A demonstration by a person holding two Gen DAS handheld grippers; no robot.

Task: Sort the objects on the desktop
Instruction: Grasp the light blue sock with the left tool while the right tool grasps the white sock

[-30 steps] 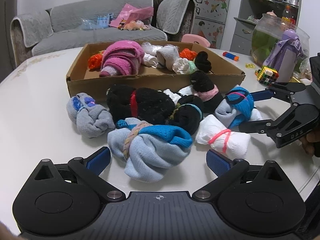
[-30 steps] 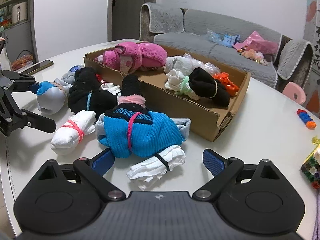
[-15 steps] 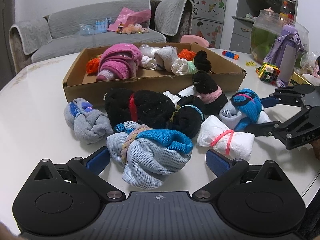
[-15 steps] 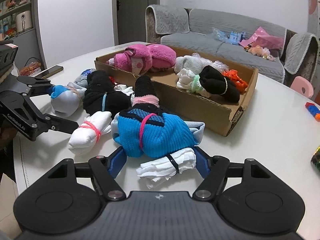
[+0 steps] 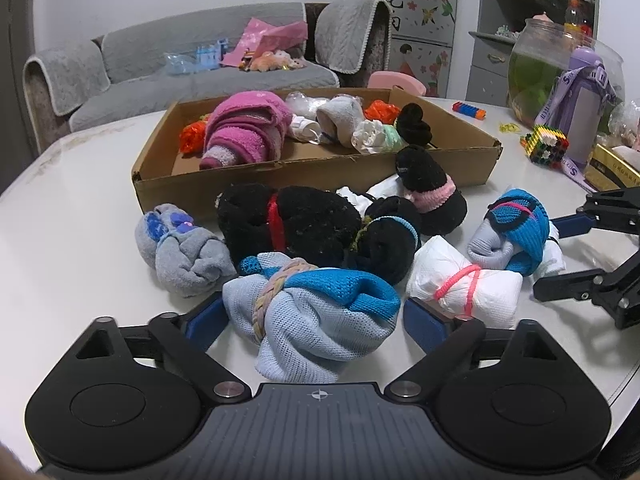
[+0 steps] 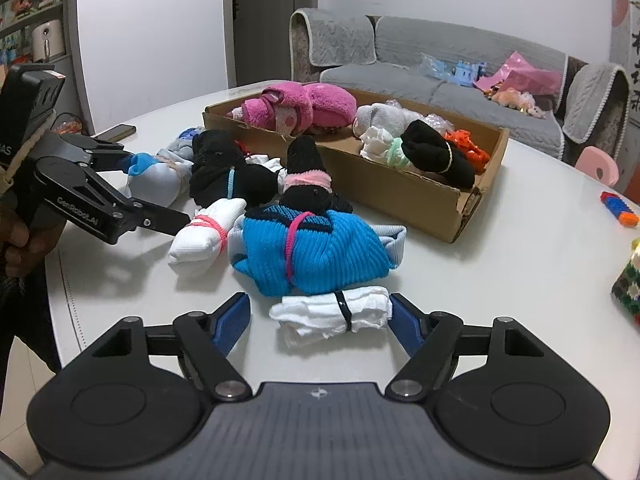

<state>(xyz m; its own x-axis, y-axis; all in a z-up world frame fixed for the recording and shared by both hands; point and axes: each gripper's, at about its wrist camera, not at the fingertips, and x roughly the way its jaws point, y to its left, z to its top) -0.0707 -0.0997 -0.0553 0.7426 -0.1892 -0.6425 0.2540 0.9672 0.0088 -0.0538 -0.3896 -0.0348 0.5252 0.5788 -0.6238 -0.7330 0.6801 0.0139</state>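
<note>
White sock roll [image 6: 332,314] now btwn closing right gripper [image 6: 320,318] jaws, prev. wider.

Sock bundles crowd the table in front of the cardboard box [image 5: 312,172]: a pale-blue bundle [image 5: 316,320] tied with a braided band lies nearest, a white roll [image 5: 464,292] bound in pink just right of it, black bundles [image 5: 304,224] behind. A small white roll [image 6: 332,314] with a black band lies against a bright-blue bundle [image 6: 316,252].
</note>
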